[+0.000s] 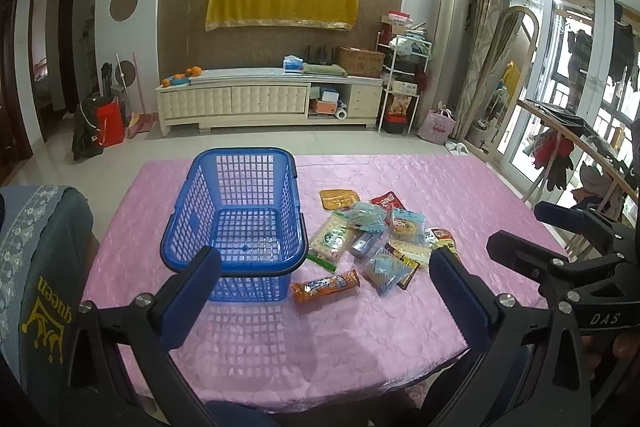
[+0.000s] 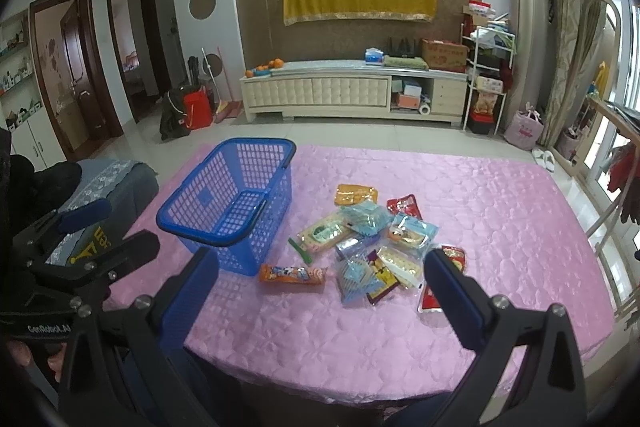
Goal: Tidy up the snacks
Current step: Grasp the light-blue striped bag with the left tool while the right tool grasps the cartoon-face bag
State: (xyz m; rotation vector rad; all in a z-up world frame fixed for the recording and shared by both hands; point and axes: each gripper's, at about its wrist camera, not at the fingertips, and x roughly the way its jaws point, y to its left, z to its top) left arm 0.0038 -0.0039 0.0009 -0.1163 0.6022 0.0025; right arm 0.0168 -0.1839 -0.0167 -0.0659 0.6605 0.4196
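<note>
An empty blue plastic basket stands on the pink tablecloth, also in the right wrist view. To its right lies a pile of several snack packets, with an orange snack bar nearest me. My left gripper is open and empty, held above the near edge of the table. My right gripper is open and empty, also above the near edge. Each gripper shows at the side of the other's view: the right one, the left one.
A grey chair back with a cloth cover stands at the table's left. Behind the table are tiled floor and a white TV cabinet. A wooden rack with clothes stands at the right by the windows.
</note>
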